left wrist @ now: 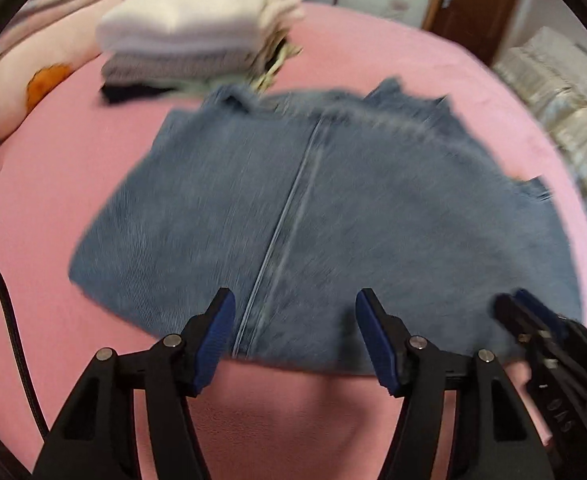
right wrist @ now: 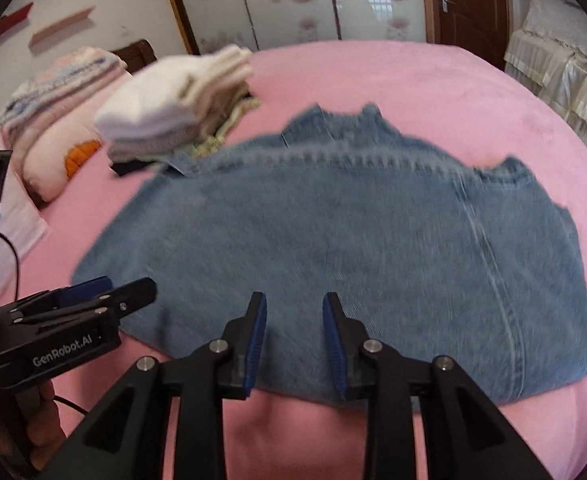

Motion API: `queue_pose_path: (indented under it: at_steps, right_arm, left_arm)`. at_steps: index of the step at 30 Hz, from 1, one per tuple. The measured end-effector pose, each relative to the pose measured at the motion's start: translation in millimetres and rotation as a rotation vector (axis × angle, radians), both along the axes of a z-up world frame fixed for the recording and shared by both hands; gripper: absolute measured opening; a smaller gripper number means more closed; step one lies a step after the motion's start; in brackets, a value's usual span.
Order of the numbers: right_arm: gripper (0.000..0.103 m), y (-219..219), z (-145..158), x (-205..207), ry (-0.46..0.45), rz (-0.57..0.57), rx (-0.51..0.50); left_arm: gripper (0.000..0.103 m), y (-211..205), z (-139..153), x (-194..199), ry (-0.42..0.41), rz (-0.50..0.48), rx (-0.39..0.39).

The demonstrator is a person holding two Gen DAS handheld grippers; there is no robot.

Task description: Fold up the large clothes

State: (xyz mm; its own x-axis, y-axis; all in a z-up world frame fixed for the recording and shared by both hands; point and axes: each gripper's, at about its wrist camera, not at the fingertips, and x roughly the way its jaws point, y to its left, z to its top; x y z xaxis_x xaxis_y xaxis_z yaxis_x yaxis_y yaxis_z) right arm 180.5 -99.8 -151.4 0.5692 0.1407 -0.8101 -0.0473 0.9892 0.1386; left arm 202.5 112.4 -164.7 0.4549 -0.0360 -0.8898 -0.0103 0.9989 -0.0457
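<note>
A blue denim garment (left wrist: 313,216) lies folded flat on the pink bed (left wrist: 93,184); it also shows in the right wrist view (right wrist: 333,240). My left gripper (left wrist: 295,300) is open and empty, hovering over the garment's near edge. My right gripper (right wrist: 293,300) is open and empty, over the near edge further right. The right gripper shows at the right edge of the left wrist view (left wrist: 533,320); the left gripper shows at the left of the right wrist view (right wrist: 105,292). Both views are motion-blurred.
A stack of folded clothes (left wrist: 197,40) sits on the bed beyond the garment, also seen in the right wrist view (right wrist: 173,108). Pillows (left wrist: 25,68) lie at the far left. A cream ruffled cover (right wrist: 565,76) is at the right, a brown door (right wrist: 469,4) behind.
</note>
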Motion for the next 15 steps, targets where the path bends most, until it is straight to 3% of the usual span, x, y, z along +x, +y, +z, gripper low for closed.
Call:
queue_pose_path:
  at_steps: [7,9,10,12,15]
  right_arm:
    - [0.031,-119.6,-21.9,-28.8,0.006,-0.255,-0.129]
    - [0.032,-161.4,-25.3,-39.9,0.019,-0.340,-0.108]
    - [0.029,-179.7,-27.0,-46.8,0.020,-0.353,-0.038]
    - [0.029,-191.9,-26.2,-55.0,0.013,-0.358,0.022]
    - [0.032,-179.0,-24.8,-55.5,0.024,-0.369,-0.039]
  left_arm:
    - [0.063,37.2,-11.0,-14.4,-0.028,0.051,-0.022]
    - [0.063,47.9,-11.8,-16.0,-0.027,0.071,-0.040]
    - [0.063,52.1,-13.8,-16.1,-0.027,0.072,-0.057]
    - [0.063,54.8,-13.1,-18.3,-0.029,0.085,-0.066]
    - [0.063,53.7,-12.5,-17.4,-0.025,0.102,-0.053]
